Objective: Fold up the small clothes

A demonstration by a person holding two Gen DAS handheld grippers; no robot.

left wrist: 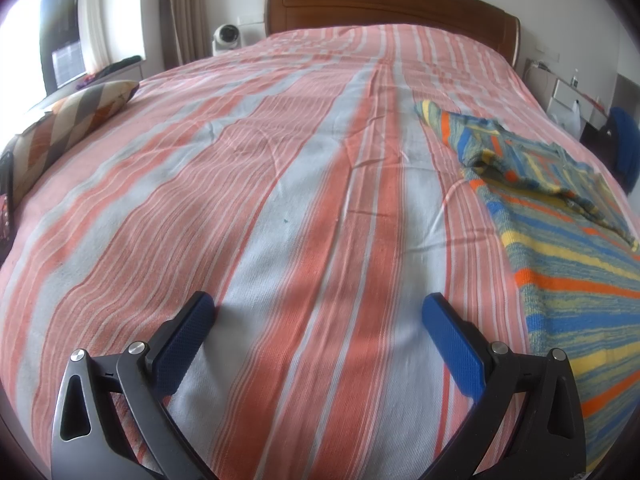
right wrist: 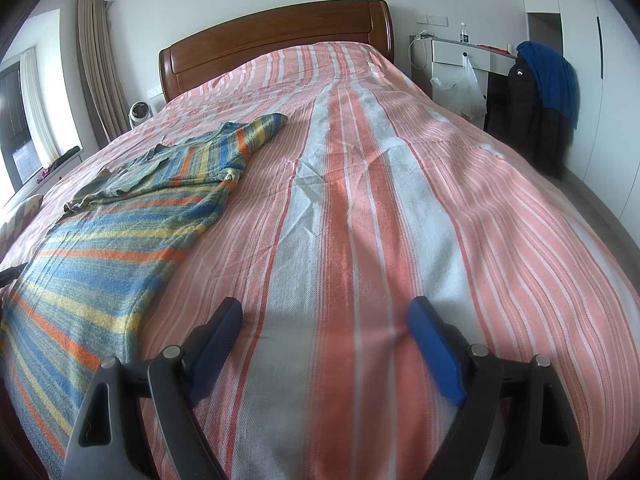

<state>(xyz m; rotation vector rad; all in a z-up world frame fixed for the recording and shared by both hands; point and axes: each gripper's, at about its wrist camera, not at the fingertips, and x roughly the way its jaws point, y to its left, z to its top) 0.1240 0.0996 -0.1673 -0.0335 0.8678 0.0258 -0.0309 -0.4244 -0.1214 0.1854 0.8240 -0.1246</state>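
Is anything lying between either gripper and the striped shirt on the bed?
Nothing visible. Only bare striped bedsheet separates the open left gripper from the striped shirt, which lies to its right. The open right gripper has the shirt just to its left, again with only sheet between.

1. Left wrist view: sits low over the foot of the bed (left wrist: 280,184), tilted down and facing along it toward the headboard (left wrist: 392,4); striped shirt (left wrist: 560,240) at its right edge.
2. Right wrist view: same low spot and heading, set further right; shirt (right wrist: 120,220) at its left.
3. Shared: bedspread, shirt, headboard, small white fan (left wrist: 227,38) (right wrist: 139,113).
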